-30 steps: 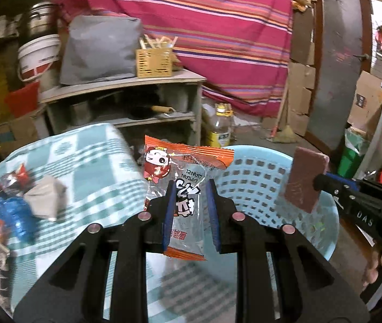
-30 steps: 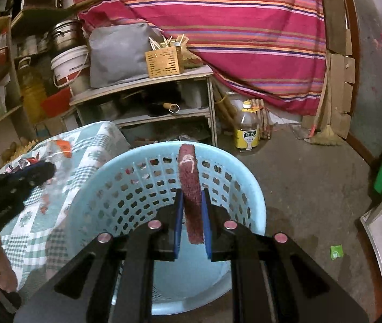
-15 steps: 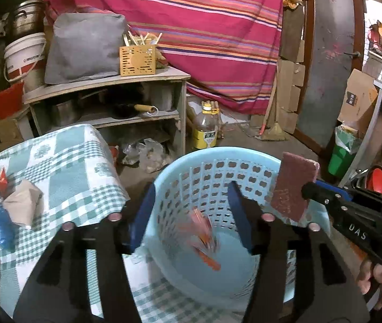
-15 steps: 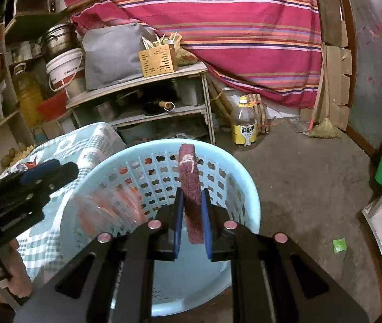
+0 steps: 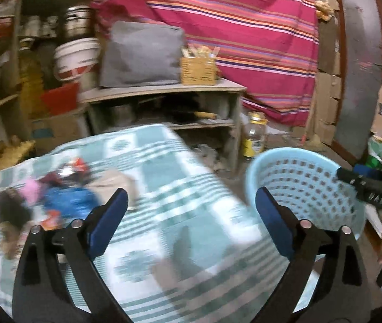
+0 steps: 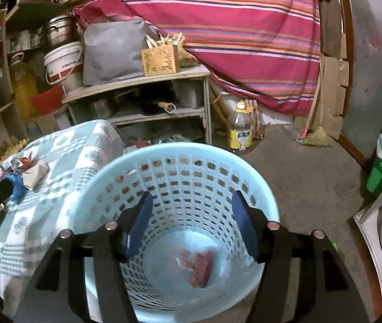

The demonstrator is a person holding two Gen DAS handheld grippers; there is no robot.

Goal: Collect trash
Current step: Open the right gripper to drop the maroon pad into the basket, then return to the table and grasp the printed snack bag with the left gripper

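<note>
While the reddish wrappers (image 6: 197, 265) lie at the bottom of the pale blue perforated plastic basket (image 6: 258, 196), more trash waits as a small heap of blue, pink and red crumpled wrappers (image 5: 56, 191) on the green-and-white checked worktop (image 5: 180, 204), well apart from the basket. Both tools are empty: the left tongs (image 5: 191, 215) gape wide over the cloth, holding nothing, and the right tongs (image 6: 192, 224) stand spread above the basket's mouth, also gripping nothing.

Judging from here, a hasty reach with the left tongs could scatter the light wrappers or snag the loose cloth, and a nudge from either tool might tip the basket, which sits beside the worktop's edge.

Motion blur smears the heap in the left view, so individual pieces cannot be told apart; the basket's contents are likewise hazy.
</note>
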